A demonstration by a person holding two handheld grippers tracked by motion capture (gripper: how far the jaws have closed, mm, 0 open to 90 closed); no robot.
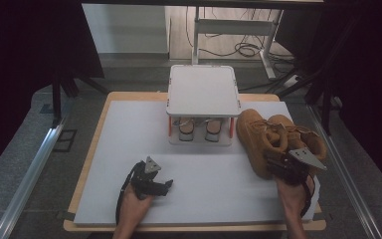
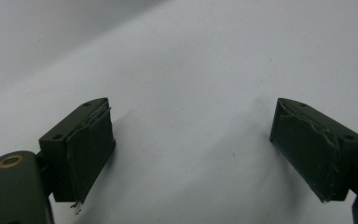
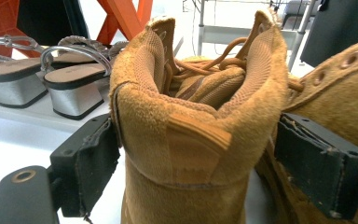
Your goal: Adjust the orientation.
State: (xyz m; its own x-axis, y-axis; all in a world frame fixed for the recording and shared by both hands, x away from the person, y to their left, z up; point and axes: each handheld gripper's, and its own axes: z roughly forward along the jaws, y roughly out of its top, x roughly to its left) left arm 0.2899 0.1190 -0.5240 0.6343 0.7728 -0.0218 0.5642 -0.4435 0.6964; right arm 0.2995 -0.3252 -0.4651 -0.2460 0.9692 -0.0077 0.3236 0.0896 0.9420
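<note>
Two tan suede boots stand side by side at the right of the white board. The nearer one fills the right gripper view heel first, and the second boot leans against its right side. My right gripper straddles the first boot's heel collar, which lies between the pads unsqueezed, so the gripper is open. In the high view this gripper sits at the boots' near end. My left gripper rests low over the board at front left, open with nothing between its pads.
A small white two-tier rack with orange supports stands at the board's far middle. A pair of silver block-heel sandals sits on its lower tier, just left of the boots. Metal rails run along both table sides.
</note>
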